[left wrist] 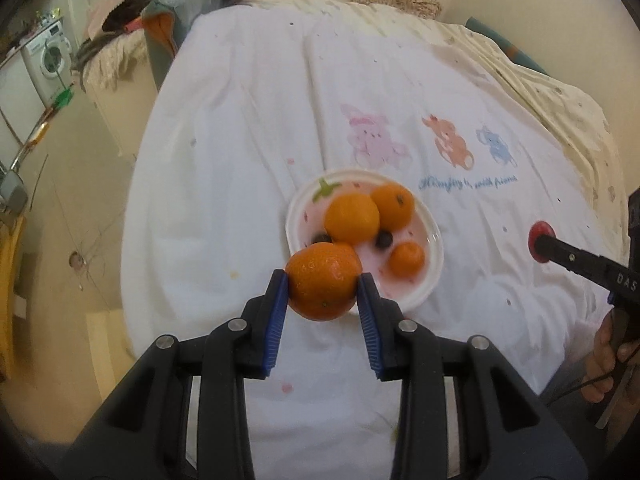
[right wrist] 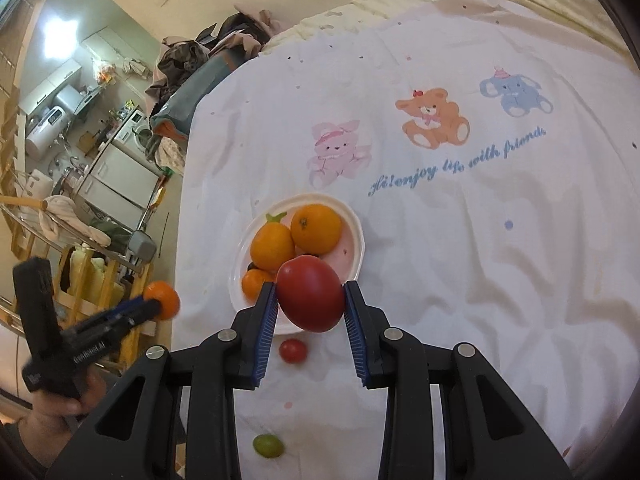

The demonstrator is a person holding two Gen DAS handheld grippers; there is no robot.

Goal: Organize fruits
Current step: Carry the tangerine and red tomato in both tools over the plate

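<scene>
Two fruits are up off the bedsheet [right wrist: 460, 240]: the left gripper [left wrist: 323, 287] pinches a round, dimpled orange [left wrist: 323, 285] across its middle, the right gripper [right wrist: 310, 299] pinches a smooth, glossy tomato [right wrist: 310, 298], both over the plate [left wrist: 434, 246]. The orange looks firm; the tomato likely bruises and slips, so a gentle squeeze suits.

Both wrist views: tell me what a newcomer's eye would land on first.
The left gripper is shut on an orange, held above the near rim of the white plate. The right gripper is shut on a big red tomato, also over the plate's near edge. Three more oranges lie on the plate, which sits on a white bedsheet printed with cartoon animals, and a small red tomato lies on the sheet nearby.
</scene>
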